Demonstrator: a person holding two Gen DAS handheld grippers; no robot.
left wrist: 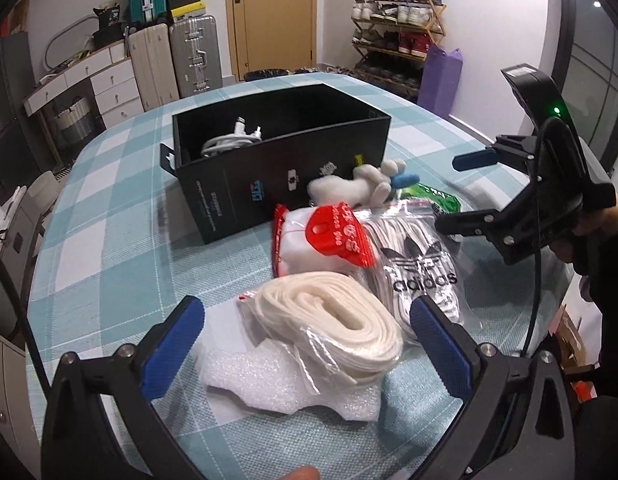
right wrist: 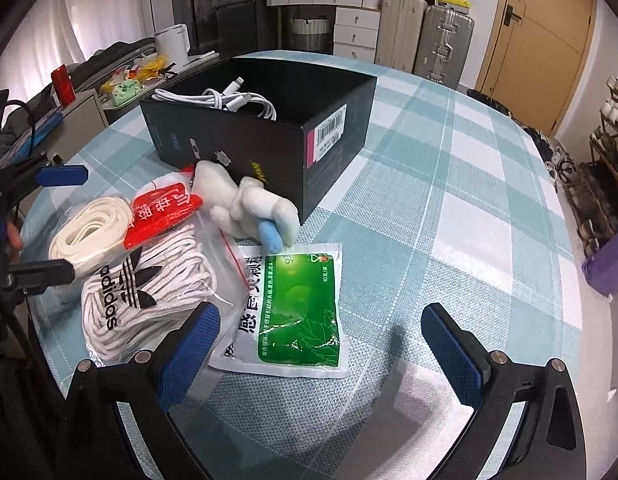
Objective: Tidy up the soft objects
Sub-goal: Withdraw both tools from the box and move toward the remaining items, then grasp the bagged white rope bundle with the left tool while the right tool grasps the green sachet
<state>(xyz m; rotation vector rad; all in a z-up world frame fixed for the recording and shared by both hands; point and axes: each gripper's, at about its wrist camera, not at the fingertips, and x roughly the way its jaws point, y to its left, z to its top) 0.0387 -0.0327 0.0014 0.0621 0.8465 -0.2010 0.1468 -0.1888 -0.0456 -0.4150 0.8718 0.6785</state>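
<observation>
A black box (left wrist: 245, 188) (right wrist: 269, 160) stands open on the checked table with white cables (right wrist: 233, 102) inside. In front of it lie a white plush toy (left wrist: 349, 188) (right wrist: 253, 204), a red-labelled bag (left wrist: 333, 236) (right wrist: 161, 212), a bag of white laces marked adidas (left wrist: 421, 264) (right wrist: 145, 300), a bagged roll of cream strap (left wrist: 329, 316) (right wrist: 89, 232) on white foam (left wrist: 293, 380), and a green sachet (right wrist: 297, 312). My left gripper (left wrist: 305, 344) is open, its fingers either side of the cream roll. My right gripper (right wrist: 321, 348) is open over the sachet's near end.
The teal and white checked tablecloth (right wrist: 449, 200) runs wide to the right of the box. Suitcases (left wrist: 173, 60), drawers and a door stand behind the table, a shoe rack (left wrist: 397, 24) and a purple bag (left wrist: 441, 76) at the far right. A cluttered side surface (right wrist: 129, 76) lies beyond the box.
</observation>
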